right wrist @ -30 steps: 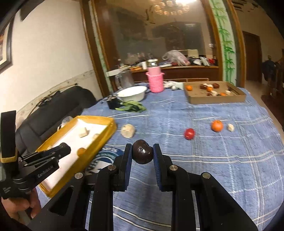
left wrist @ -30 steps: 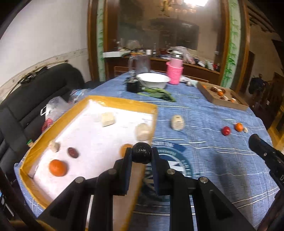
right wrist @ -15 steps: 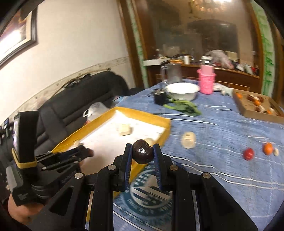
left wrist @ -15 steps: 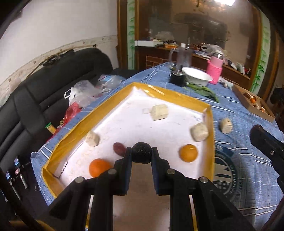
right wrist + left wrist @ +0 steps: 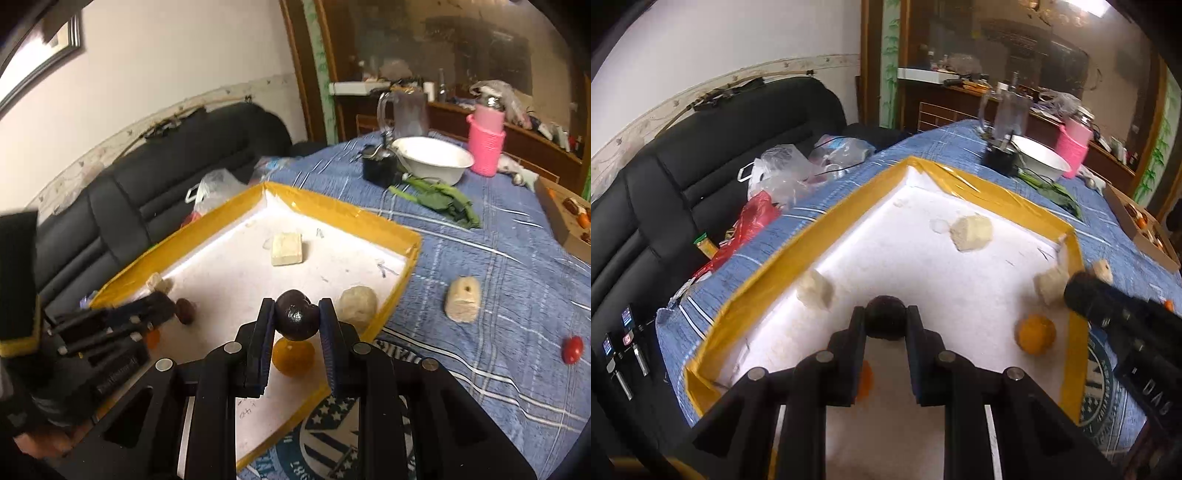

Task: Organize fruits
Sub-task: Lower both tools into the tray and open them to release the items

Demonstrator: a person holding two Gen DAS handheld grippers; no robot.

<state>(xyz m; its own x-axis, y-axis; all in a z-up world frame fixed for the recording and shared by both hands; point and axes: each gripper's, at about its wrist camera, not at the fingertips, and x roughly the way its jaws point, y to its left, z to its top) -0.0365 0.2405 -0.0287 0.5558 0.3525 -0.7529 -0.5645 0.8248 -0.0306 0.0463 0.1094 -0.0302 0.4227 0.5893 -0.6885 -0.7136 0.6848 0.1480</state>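
Note:
My left gripper (image 5: pixel 885 321) is shut on a dark round fruit (image 5: pixel 885 316) low over the white floor of the yellow-rimmed tray (image 5: pixel 820 236). My right gripper (image 5: pixel 295 319) is shut on a dark plum (image 5: pixel 296 320) above the tray's near right part (image 5: pixel 343 210). In the tray lie an orange (image 5: pixel 1035 334), pale chunks (image 5: pixel 971 232) and a small brown fruit (image 5: pixel 184 310). The right gripper's finger shows in the left wrist view (image 5: pixel 1108 310). The left gripper shows at the lower left of the right wrist view (image 5: pixel 122 325).
On the blue cloth outside the tray lie a pale chunk (image 5: pixel 463 299) and a red fruit (image 5: pixel 571 349). A white bowl (image 5: pixel 432 158), a pink basket (image 5: pixel 484 147), greens (image 5: pixel 439 199) and a cardboard box (image 5: pixel 561 214) stand further back. A black sofa with bags (image 5: pixel 783 177) lies to the left.
Both grippers have moved left over the tray, each still holding its fruit. The left gripper has gone lower and deeper into the tray; the right has reached the tray's near edge.

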